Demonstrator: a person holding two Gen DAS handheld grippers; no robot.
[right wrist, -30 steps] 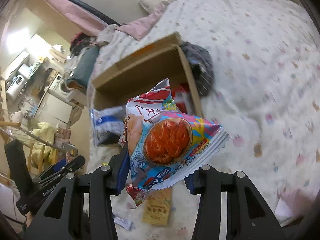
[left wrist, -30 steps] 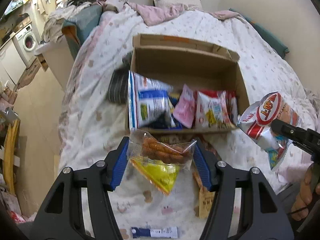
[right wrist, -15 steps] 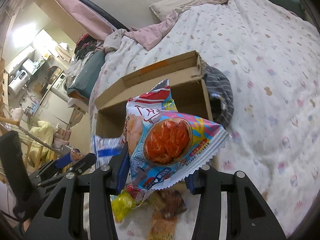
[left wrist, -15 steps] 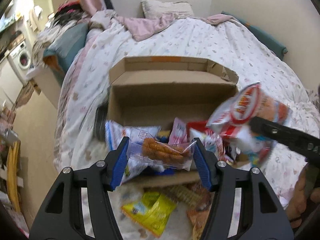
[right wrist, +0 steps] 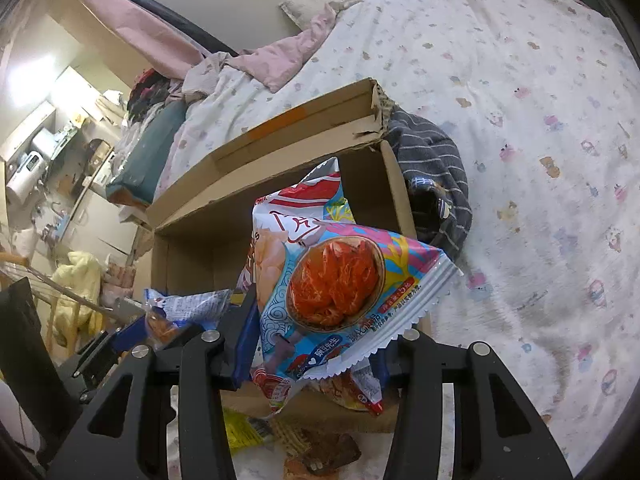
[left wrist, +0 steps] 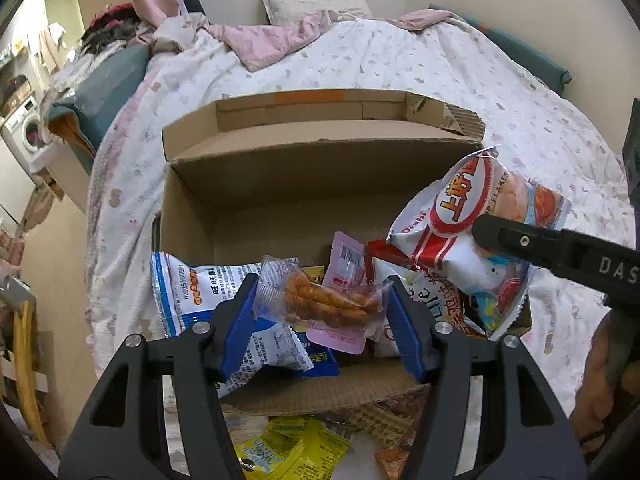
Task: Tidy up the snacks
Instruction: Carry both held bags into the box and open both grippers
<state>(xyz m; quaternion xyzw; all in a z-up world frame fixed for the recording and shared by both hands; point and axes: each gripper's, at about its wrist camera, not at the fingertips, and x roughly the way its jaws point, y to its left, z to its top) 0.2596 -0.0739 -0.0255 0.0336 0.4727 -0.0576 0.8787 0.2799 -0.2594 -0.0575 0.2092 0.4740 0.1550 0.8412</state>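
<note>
Over open brown cardboard box (left wrist: pixel 320 168), frame centre: your left gripper (left wrist: pixel 320 312) pinches clear fried-snack packet (left wrist: pixel 320 300); right gripper (right wrist: pixel 316 344) pinches colourful shrimp-flake bag (right wrist: pixel 340 280), both poised for drop-in.

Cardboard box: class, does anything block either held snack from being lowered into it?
The cardboard box is open-topped and nothing covers it. The left gripper holds a clear snack packet over packets already standing along the near wall; the right gripper's shrimp flakes bag hangs over more packets. The back half looks free.
</note>
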